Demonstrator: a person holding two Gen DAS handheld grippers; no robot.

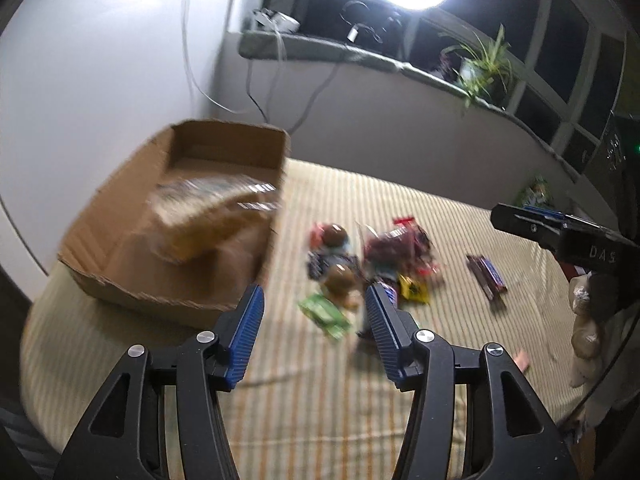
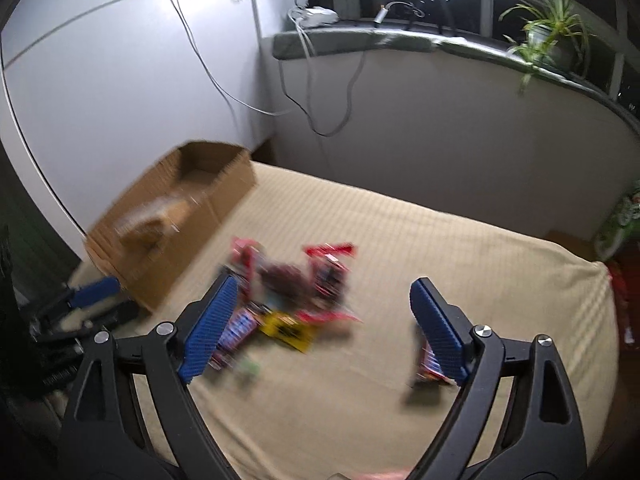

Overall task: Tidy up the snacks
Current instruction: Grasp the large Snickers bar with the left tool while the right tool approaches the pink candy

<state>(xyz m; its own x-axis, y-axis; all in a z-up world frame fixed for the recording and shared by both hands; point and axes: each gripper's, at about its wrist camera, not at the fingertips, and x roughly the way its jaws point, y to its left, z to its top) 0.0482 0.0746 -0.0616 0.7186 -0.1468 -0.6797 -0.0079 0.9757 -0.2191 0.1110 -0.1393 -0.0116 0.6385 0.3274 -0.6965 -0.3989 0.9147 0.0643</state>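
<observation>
Two views, one bed-like surface under a striped cover.

Left wrist view: the left gripper (image 1: 315,300) has its jaws apart with nothing between the pads, aimed down at the snack pile (image 1: 360,264) near the middle of the striped cover (image 1: 460,380). A cardboard box (image 1: 132,256) sits at the far left corner of the surface, against the white wall. One pale, blurred packet (image 1: 208,220) lies in it, or at its near-right rim; blur prevents telling which. Loose on the cover: brown round-topped items, red wrappers, a yellow packet (image 1: 414,290), a green packet (image 1: 324,314), and a dark bar (image 1: 486,276) lying apart toward the right edge. The right gripper (image 1: 532,220) enters from the right edge of the view.

Right wrist view: the right gripper (image 2: 324,328) stands wide apart and empty over the same pile (image 2: 292,288). A purple-and-red wrapper (image 2: 430,364) lies just behind its right-hand pad, apart from the heap. The box (image 2: 216,188) shows at the far left corner, the pale packet (image 2: 148,224) a smear inside.

Progress, as judged: early. At most one item is boxed; nearly all the snacks are still loose.

Surroundings: a windowsill (image 2: 400,38) with cables, a lamp and a potted plant (image 2: 548,36); a green-patterned bag (image 2: 624,220) past the right edge. Nothing blocks the way from pile to box, though the tangled heap may make single picks awkward.
</observation>
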